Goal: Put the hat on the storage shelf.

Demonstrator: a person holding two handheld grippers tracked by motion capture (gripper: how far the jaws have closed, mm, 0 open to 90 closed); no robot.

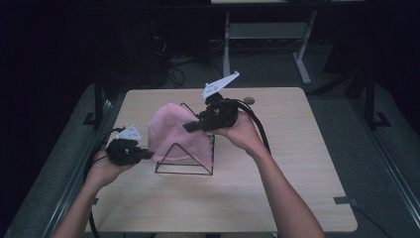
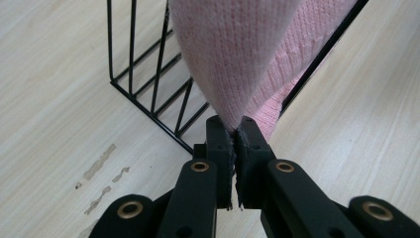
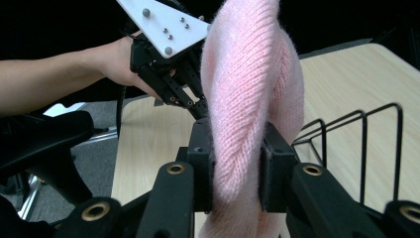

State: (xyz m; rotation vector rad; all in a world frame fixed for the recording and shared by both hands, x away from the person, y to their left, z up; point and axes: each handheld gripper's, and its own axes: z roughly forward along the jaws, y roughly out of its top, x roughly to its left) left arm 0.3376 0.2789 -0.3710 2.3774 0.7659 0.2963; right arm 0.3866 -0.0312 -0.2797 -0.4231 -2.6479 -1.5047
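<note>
Right now you've got a pink knit hat (image 1: pixel 173 133) stretched between both grippers over a black wire rack (image 1: pixel 190 161), at centre of the high view, a bit left of middle on the wooden table (image 1: pixel 297 163). Your left gripper (image 1: pixel 147 154), lower left of that frame, has its jaws pinched tight on the hat's lower edge; in the left gripper view the knit comes out of the closed tips at bottom centre, w/ the rack's wires just behind at upper left. Your right gripper (image 1: pixel 190 126), at centre of the high view, is clamped on a thick fold of the hat (image 3: pixel 247 99); in the right gripper view that fold fills the gap between the jaws at mid-frame, rack wires (image 3: pixel 361 144) at right, and your left gripper (image 3: pixel 198 106) sits beyond the hat at upper left. Step in hand looks like draping or seating the hat on the rack; whether it's going on or coming off, can't tell. Next move, I'd judge: keep both grips firm, hold the fabric taut, and guide the hat's opening over the rack's top wire w/o snagging the knit; release only once it sits. No brand, label or readable writing anywhere; the white plate (image 3: pixel 163 25) on the left gripper carries just screws.
</note>
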